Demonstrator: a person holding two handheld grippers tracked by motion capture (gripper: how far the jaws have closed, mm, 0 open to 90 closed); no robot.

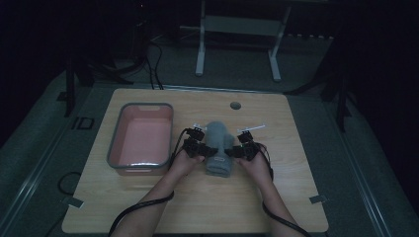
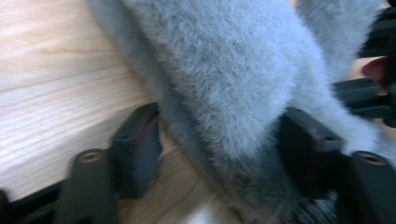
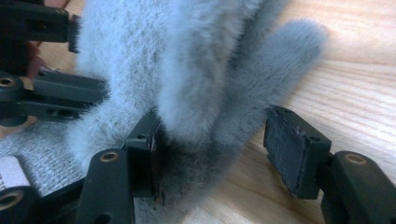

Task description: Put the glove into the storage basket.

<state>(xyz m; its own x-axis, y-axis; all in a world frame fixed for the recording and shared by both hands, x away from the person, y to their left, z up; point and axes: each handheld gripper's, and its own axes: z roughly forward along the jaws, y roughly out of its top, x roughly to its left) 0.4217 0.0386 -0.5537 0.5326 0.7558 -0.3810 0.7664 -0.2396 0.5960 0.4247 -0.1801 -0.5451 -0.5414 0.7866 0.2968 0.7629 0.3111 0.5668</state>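
Observation:
A grey fluffy garment (image 1: 219,148) with a ribbed knit cuff (image 3: 42,154) lies on the wooden table (image 1: 197,202), near the middle. My left gripper (image 1: 201,148) is at its left side and my right gripper (image 1: 236,150) at its right side. In the left gripper view the left gripper (image 2: 219,140) straddles a fold of the fleece (image 2: 224,84); one pad touches it, the other stands off with bare wood between. In the right gripper view the right gripper (image 3: 219,144) also straddles a fold (image 3: 201,93), with one pad (image 3: 292,144) well clear. Both are open.
A grey-rimmed pink basin (image 1: 141,106) stands on the table just left of the left hand. A round cable hole (image 1: 235,105) and a small white strip (image 1: 252,127) lie beyond the garment. A white desk frame (image 1: 237,44) stands on the dark floor behind.

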